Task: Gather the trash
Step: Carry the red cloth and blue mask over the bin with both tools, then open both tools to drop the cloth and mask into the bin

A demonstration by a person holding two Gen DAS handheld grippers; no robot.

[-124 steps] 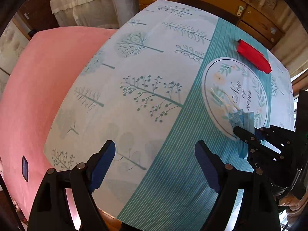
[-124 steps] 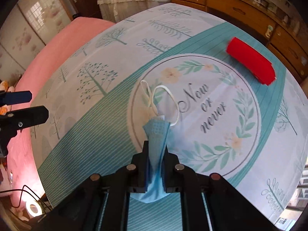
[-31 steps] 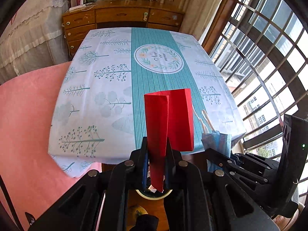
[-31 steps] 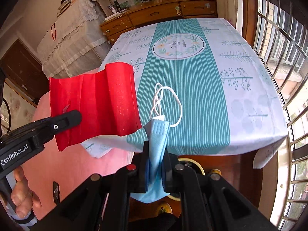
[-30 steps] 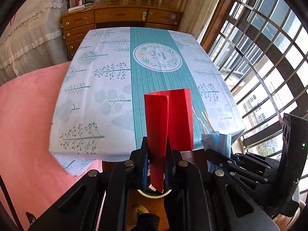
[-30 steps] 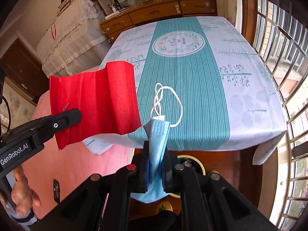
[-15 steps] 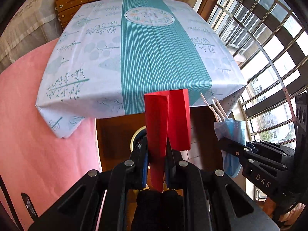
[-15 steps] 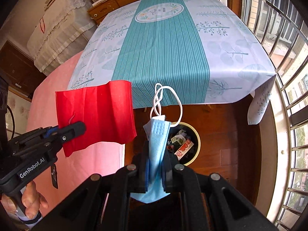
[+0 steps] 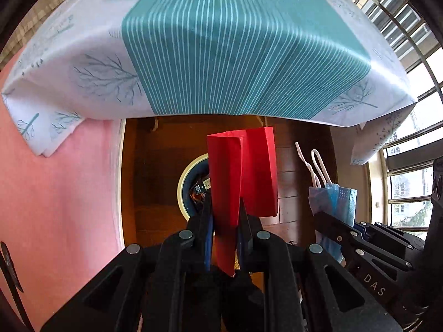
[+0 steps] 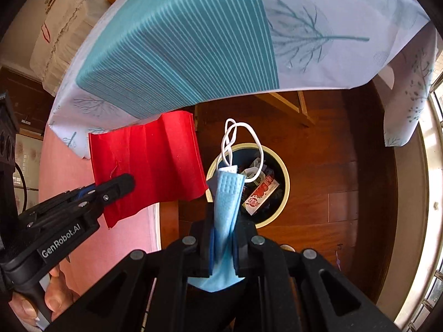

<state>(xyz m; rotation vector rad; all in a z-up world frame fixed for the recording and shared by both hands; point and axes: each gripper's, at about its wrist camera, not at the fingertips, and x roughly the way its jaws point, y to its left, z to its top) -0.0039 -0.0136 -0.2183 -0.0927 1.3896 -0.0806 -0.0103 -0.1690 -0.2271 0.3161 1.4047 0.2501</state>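
Note:
My left gripper (image 9: 224, 210) is shut on a folded red paper (image 9: 241, 177), held upright above a round trash bin (image 9: 185, 185) on the wooden floor. The red paper (image 10: 146, 163) and left gripper (image 10: 121, 182) also show in the right wrist view. My right gripper (image 10: 223, 229) is shut on a blue face mask (image 10: 227, 202) with white ear loops, held above the trash bin (image 10: 279, 191), which holds several wrappers. The mask (image 9: 332, 199) and right gripper (image 9: 329, 221) show at the right of the left wrist view.
The table with its teal-striped, tree-print cloth (image 9: 238, 44) overhangs just beyond the bin; its edge (image 10: 193, 55) hangs low. A pink surface (image 9: 61, 193) lies to the left. Barred windows (image 9: 409, 55) are on the right.
Both grippers have dropped lower and tilted down past the table edge; the bin is now closer and directly under the red paper and mask. Both grips are unchanged.

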